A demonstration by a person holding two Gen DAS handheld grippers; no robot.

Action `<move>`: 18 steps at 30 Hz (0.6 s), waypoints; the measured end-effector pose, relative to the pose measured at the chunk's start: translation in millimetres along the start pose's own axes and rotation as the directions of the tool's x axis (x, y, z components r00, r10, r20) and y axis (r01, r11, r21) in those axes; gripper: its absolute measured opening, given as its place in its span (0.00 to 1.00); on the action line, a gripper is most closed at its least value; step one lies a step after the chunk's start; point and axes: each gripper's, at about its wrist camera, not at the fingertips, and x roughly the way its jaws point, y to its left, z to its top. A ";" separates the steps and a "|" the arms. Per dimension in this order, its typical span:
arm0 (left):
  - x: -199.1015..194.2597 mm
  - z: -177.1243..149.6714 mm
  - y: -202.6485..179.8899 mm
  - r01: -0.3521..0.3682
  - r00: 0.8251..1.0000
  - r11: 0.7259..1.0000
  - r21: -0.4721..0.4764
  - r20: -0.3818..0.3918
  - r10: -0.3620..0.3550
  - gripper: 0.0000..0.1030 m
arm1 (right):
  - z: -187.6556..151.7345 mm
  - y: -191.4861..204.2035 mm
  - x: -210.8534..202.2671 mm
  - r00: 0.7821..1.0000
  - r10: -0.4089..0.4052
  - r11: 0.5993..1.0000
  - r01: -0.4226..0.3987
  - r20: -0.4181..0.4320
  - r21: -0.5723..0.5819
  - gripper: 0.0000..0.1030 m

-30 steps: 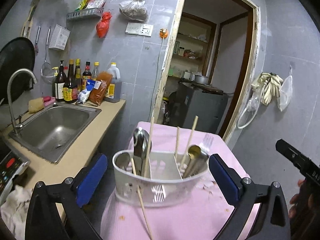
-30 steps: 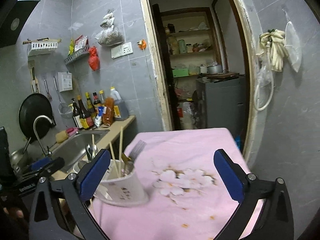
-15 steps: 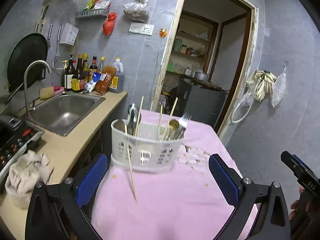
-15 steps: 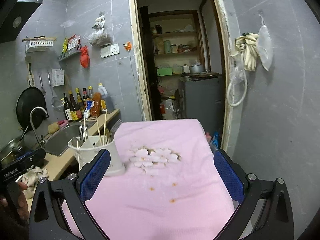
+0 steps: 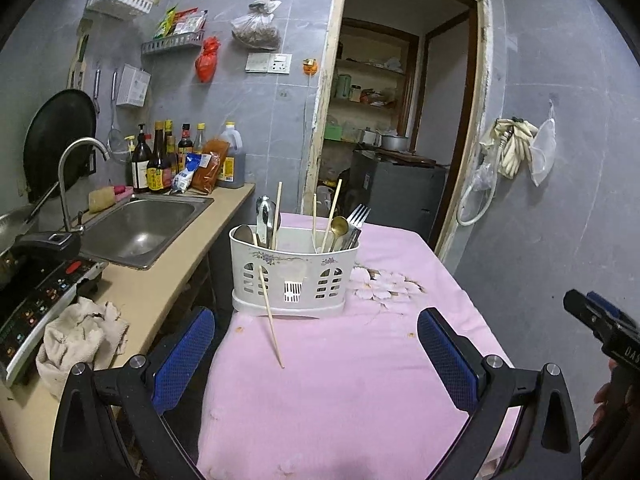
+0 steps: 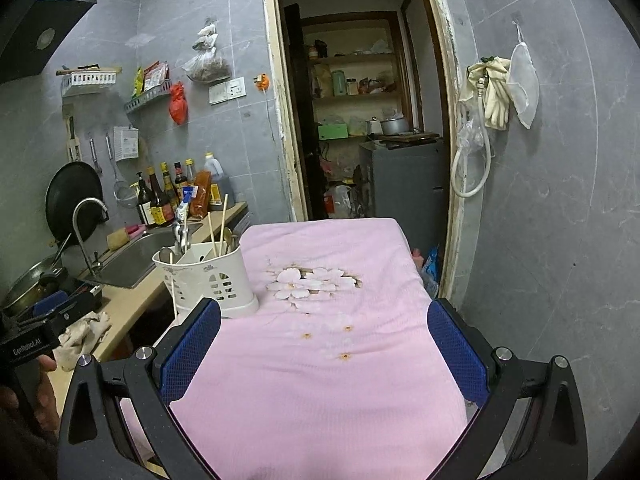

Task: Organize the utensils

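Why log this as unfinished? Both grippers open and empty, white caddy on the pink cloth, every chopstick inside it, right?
Not every chopstick: one chopstick leans against the outside of the caddy, tip on the pink cloth, per the left wrist view. The rest holds: left gripper and right gripper are open and empty.

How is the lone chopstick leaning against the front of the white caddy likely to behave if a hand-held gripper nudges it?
The chopstick probably slides or topples easily: it only leans on the caddy, its tip on the pink cloth. Thin and round-looking, it may roll. It looks stiff and light.
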 end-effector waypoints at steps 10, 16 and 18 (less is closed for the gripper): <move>-4.5 -1.9 -4.2 0.006 1.000 1.000 0.003 0.004 -0.006 0.99 | 1.6 3.3 -7.5 1.000 -0.002 1.000 0.002 0.010 -0.007 0.99; -3.8 -2.1 -4.1 0.008 1.000 1.000 0.004 0.007 -0.008 0.99 | 4.0 1.8 -8.5 1.000 -0.001 1.000 0.001 0.004 -0.005 0.99; -4.3 -2.0 -3.8 0.009 1.000 1.000 0.004 0.008 -0.009 0.99 | 5.9 0.1 -7.6 1.000 -0.001 1.000 0.001 0.004 -0.005 0.99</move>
